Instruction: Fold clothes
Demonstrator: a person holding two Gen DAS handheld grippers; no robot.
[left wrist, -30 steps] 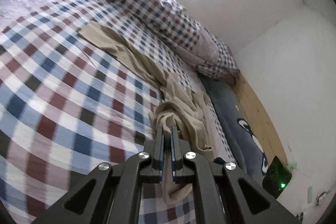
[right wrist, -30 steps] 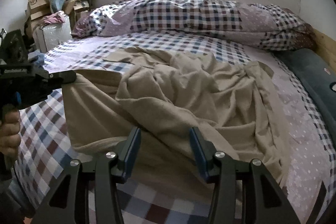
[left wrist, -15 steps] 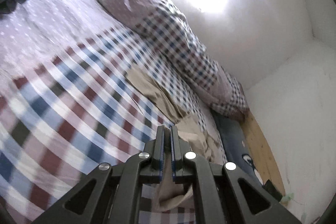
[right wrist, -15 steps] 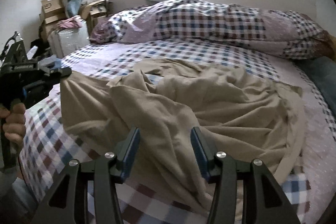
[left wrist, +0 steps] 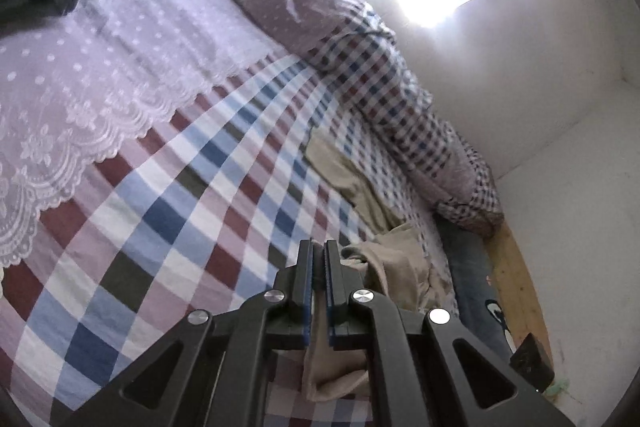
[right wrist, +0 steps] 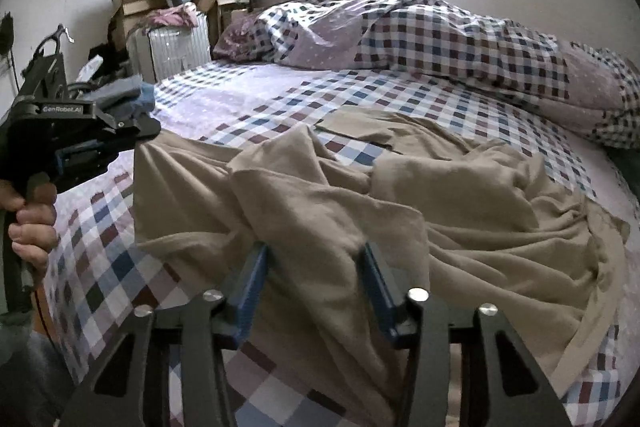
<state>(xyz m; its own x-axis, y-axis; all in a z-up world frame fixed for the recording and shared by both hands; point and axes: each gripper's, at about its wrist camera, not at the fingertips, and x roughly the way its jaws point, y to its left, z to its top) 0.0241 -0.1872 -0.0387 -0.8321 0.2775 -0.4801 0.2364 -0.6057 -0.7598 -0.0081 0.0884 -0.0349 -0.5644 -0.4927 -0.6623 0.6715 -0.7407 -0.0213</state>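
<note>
My left tool (left wrist: 318, 267) is clamped tight on an edge of the beige garment (right wrist: 460, 211), fabric pinched between the blue pads and hanging down under the tool in the left wrist view. From the right wrist view that same left tool (right wrist: 148, 127) holds the garment's corner lifted off the bed (right wrist: 248, 103), a hand (right wrist: 30, 227) on its grip. The lifted edge slopes down from that corner; the rest of the garment lies crumpled and bunched across the checked bedsheet. My right tool (right wrist: 316, 275) is spread wide, not gripping anything, low over the near part of the garment, with cloth showing between its fingers. Can't tell if the pads touch the fabric. A rolled checked duvet (right wrist: 460, 31) lies along the far side of the bed.
</note>
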